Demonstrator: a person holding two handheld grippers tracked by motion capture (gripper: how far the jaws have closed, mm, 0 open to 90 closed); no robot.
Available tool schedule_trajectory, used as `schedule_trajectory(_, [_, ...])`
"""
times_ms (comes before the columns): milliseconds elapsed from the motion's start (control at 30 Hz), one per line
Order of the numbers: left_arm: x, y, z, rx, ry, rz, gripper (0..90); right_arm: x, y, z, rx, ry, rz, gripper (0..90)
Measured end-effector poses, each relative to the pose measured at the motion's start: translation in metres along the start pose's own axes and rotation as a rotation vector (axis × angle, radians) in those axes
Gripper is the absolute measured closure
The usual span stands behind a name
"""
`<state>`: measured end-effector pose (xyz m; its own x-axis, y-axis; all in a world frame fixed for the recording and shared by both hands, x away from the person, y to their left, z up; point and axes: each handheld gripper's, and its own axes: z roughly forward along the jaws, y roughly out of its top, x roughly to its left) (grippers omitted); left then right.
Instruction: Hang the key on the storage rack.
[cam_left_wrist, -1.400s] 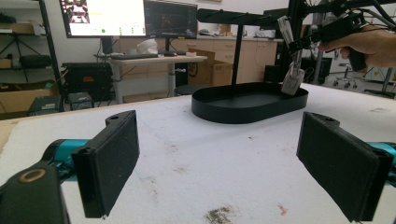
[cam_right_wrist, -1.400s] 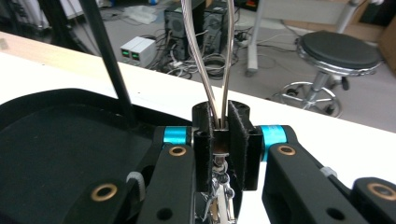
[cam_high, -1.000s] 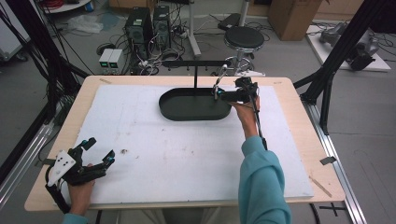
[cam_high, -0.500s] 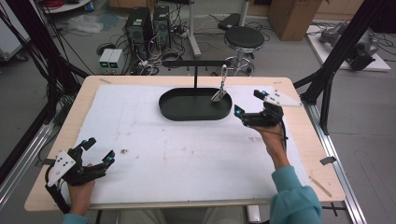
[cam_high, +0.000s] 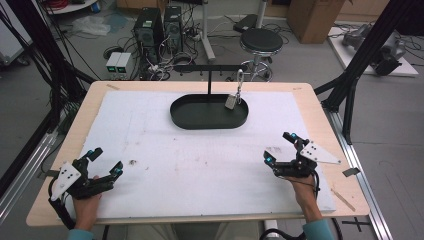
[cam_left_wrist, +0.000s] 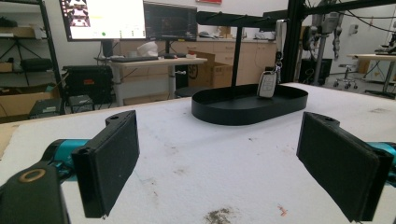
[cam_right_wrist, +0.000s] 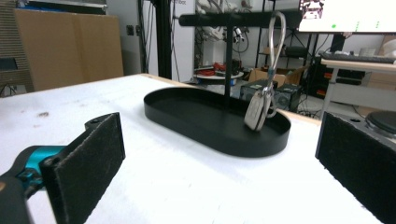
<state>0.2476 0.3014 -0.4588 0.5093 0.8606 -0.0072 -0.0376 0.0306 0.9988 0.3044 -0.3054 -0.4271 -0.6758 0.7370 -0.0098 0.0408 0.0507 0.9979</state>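
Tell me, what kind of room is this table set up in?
Most likely a research lab or workshop. Computer towers and tangled cables sit on the floor behind the table, a monitor stands on a desk, and cardboard boxes are stacked nearby.

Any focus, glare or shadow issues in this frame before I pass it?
High view: even, soft light, slightly soft detail, no harsh shadows on the white table cover. Left gripper view: the near pads are a little soft, the key fob readable; monitors in the background blown out. Right gripper view: the pads blur at the edges, the tray sharp; bright screen at upper right.
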Motion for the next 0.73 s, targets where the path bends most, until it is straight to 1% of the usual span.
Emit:
schedule_trajectory(67, [0.000, 0.000, 0.000, -0.002, 0.000, -0.001, 13.5, 0.001, -0.008, -0.002, -0.012, -0.003, 0.005, 0.6])
schedule_trajectory(133, [0.000, 0.000, 0.000, -0.003, 0.000, -0.001, 13.5, 0.002, -0.014, -0.004, -0.012, -0.014, 0.010, 0.7])
schedule_trajectory(167, [0.000, 0.000, 0.000, -0.003, 0.000, -0.001, 13.5, 0.002, -0.018, -0.004, -0.009, -0.027, 0.003, 0.7])
schedule_trajectory(267, [0.000, 0.000, 0.000, -0.003, 0.000, -0.002, 13.5, -0.001, -0.027, -0.004, 0.000, -0.048, 0.024, 0.7])
schedule_trajectory(333, [0.000, 0.000, 0.000, -0.006, 0.000, -0.003, 13.5, 0.000, -0.028, -0.005, -0.006, -0.058, 0.029, 0.7])
schedule_trajectory(367, [0.000, 0.000, 0.000, -0.006, -0.001, -0.003, 13.5, 0.000, -0.029, -0.005, -0.011, -0.059, 0.016, 0.7])
schedule_trajectory(467, [0.000, 0.000, 0.000, -0.005, 0.000, -0.003, 13.5, 0.001, -0.029, -0.005, -0.016, -0.073, 0.003, 0.7])
schedule_trajectory(533, [0.000, 0.000, 0.000, -0.004, -0.001, -0.006, 13.5, 0.001, -0.029, -0.006, -0.019, -0.075, 0.013, 0.7])
schedule_trajectory(667, [0.000, 0.000, 0.000, -0.006, 0.000, -0.003, 13.5, 0.002, -0.030, -0.006, -0.021, -0.077, -0.005, 0.7])
schedule_trajectory(733, [0.000, 0.000, -0.001, -0.008, 0.001, -0.004, 13.5, 0.003, -0.030, -0.006, -0.015, -0.077, 0.004, 0.7])
